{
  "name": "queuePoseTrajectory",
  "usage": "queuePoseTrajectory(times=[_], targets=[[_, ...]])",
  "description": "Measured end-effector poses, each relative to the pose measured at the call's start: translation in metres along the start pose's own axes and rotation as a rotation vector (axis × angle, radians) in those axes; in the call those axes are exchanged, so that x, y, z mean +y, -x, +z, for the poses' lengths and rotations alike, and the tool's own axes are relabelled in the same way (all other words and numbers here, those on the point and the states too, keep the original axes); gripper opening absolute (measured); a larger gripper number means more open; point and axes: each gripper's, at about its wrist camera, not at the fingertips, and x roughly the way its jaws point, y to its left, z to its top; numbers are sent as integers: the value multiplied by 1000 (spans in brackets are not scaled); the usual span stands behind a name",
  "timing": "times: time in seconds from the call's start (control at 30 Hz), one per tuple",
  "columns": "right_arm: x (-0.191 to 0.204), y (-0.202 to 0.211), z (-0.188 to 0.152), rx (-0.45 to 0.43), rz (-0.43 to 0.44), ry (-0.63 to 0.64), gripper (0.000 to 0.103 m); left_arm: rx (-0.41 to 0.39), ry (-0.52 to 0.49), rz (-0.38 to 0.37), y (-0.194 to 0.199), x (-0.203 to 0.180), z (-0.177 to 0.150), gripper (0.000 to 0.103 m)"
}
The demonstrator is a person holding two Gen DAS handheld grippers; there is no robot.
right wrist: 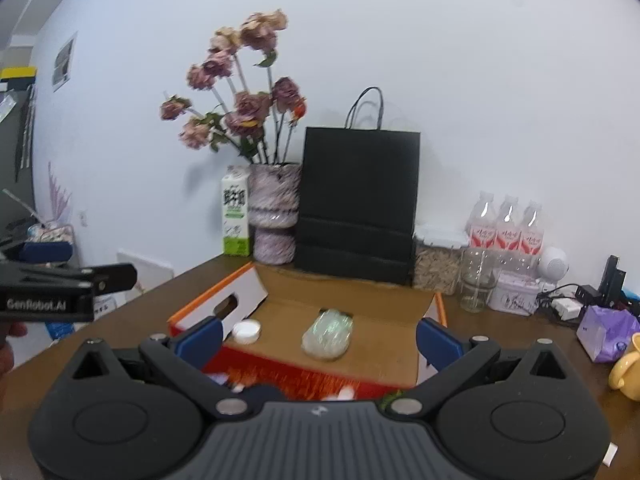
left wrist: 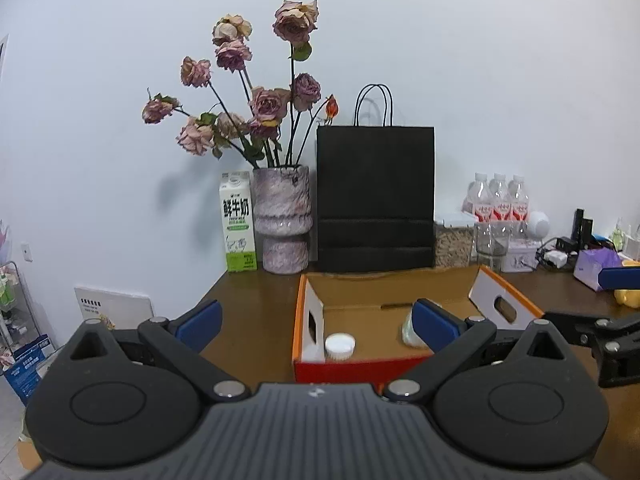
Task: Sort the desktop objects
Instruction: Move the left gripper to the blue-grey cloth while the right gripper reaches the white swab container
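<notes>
Both grippers hover over the near edge of an open cardboard box [left wrist: 352, 300] on a brown desk [left wrist: 256, 300]. Left gripper [left wrist: 316, 322] has its blue-padded fingers spread wide with nothing between them; the right gripper [right wrist: 318, 338] is spread just as wide and also empty. In the right wrist view the left gripper's black body shows at 9 o'clock, printed with white lettering, with part of a hand [right wrist: 8, 344] below it.

Inside the box, on its brown floor, lie two things. From the left wrist view a white round lid [left wrist: 340, 346] sits at 6 o'clock in the box, near the left wall, and a pale greenish translucent item [left wrist: 412, 330] lies toward 4 o'clock, partly hidden by the right finger; what it is cannot be told. The box has a red front, orange-edged flaps and cut-out handle holes in both side flaps.

Beyond the box, at 12 o'clock, a black paper bag [left wrist: 375, 196] stands against the wall. Just beside it toward 11 o'clock is a mottled pink vase [left wrist: 283, 220] of dried roses [left wrist: 264, 104], then a milk carton [left wrist: 239, 222] touching or nearly touching the vase. Toward 2 o'clock stand three water bottles [left wrist: 500, 200], a clear glass jar [right wrist: 476, 284] and a container of grain-like filling [right wrist: 438, 268]. At 3 o'clock in the right wrist view lie a purple tissue pack [right wrist: 608, 330] and a yellow mug [right wrist: 626, 368].
</notes>
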Motion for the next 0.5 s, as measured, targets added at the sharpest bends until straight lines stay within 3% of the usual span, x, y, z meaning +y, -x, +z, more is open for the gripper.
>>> queuePoseTrajectory(times=[0.2, 0.5], targets=[[15, 19, -37, 43, 35, 9, 103, 46, -8, -8, 13, 6, -32, 103], [29, 11, -89, 151, 64, -35, 103, 170, 56, -25, 19, 13, -92, 103]])
